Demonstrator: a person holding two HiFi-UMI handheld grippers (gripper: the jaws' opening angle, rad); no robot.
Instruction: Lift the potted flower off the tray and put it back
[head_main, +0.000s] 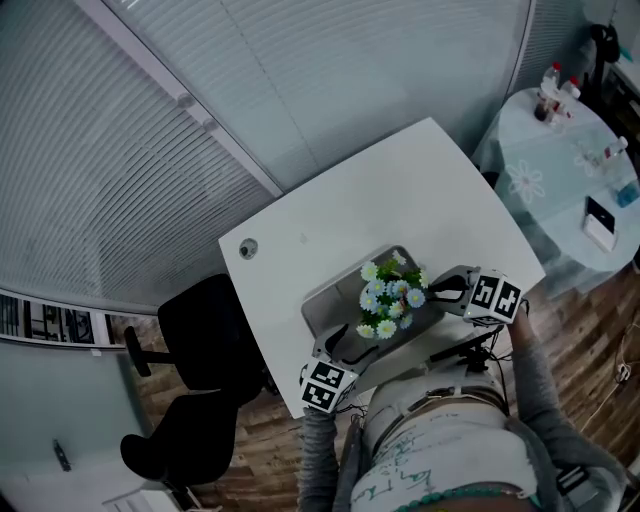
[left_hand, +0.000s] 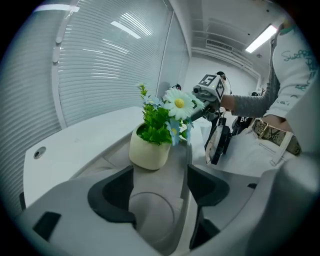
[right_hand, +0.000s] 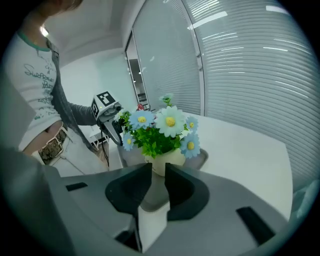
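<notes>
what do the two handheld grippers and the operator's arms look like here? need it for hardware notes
They match: the left gripper and right gripper have light grey moulded bodies, each with two black curved jaw pads. The left marker cube and right marker cube are white with black square patterns. The person wears grey long sleeves and a white top with green print.

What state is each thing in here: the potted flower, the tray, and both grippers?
potted flower: upright on the tray, not held.
tray: flat on the white table.
left gripper: jaws wide apart, gripping nothing.
right gripper: jaws nearly together, slim gap, gripping nothing.
</notes>
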